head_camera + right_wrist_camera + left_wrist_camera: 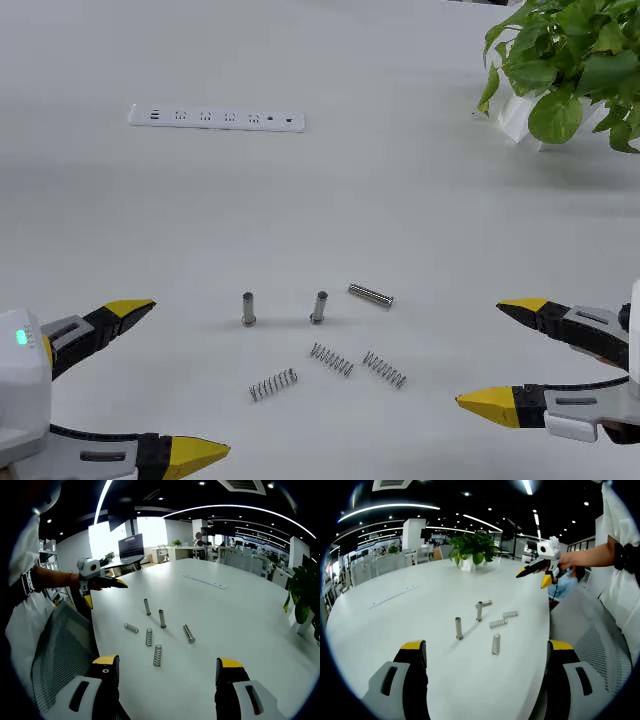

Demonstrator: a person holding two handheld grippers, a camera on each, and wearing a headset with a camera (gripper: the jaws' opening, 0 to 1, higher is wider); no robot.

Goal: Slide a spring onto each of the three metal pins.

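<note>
left hand-held gripper, black with yellow tips, is hovering low over the white bench at near left. Its jaws are spread wide and gripping nothing. A green LED is glowing on its white body. right hand-held gripper, same build, is hovering at near right, jaws likewise spread and carrying nothing. Both are pointing inward, well apart from the parts.

Parts are sitting between the two.
- 3 small coiled steel springs are lying loose on the bench: left spring, middle spring, right spring. None is touching another.
- 3 short silver metal pins are sitting just beyond them. left pin and middle pin are standing upright. third pin is lying on its side, just right of the middle one.
- All three pins are sitting bare, no spring on them yet.

Farther out:
- 1 long white power strip is lying flat at far left. Any print on it is too small to read.
- 1 leafy green plant in a white pot is standing at far right.

In the left gripper view a hand is holding the right hand-held gripper, and a grey mesh chair is sitting at the bench edge. In the right gripper view a dark monitor is standing on a desk well behind.
</note>
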